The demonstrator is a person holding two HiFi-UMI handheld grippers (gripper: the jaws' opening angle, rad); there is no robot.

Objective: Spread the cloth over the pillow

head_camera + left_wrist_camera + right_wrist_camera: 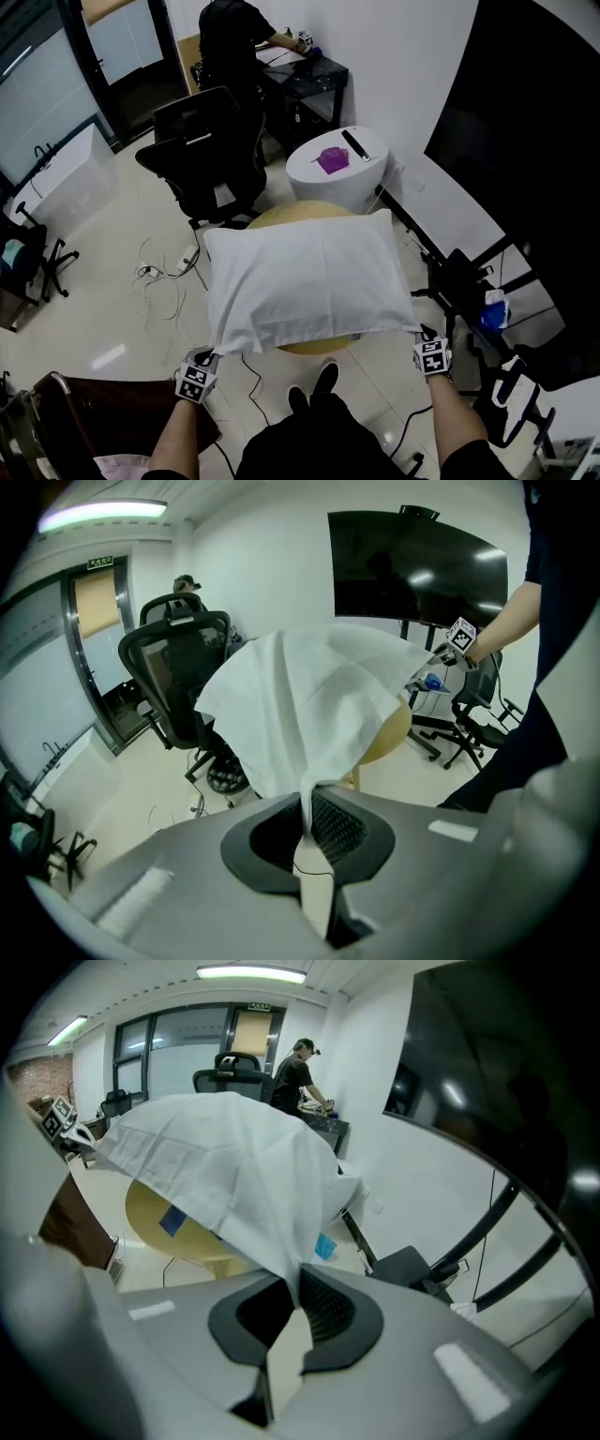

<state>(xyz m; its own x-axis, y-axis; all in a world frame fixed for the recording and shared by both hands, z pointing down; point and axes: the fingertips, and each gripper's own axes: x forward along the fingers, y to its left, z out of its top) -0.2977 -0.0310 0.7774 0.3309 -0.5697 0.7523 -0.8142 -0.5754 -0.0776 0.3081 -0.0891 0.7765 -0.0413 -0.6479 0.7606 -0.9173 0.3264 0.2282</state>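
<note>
Cloth, white and lightly creased, is hanging stretched between the two grippers above a round yellowish worktop. It is covering most of the top, so only a curved strip is showing past its far edge and another below its near edge. The left hand-held gripper is clenching the near left corner. In the left gripper view its jaws are standing together with a gathered fold of the fabric pinched between the ribbed pads, and the sheet is fanning up and away from them. The right hand-held gripper is gripping the near right corner in the same way, its jaws pressing on a narrow tuck of the fabric. Both are pointing forward and down, well apart, with the near hem running fairly straight between them. Beyond the round worktop a white cylindrical stand is carrying a purple object and a black bar. A black office chair is standing to the left of the stand, and cables are trailing across the pale floor. A person in dark clothes is standing at a second, dark worktop in the far corner.
</note>
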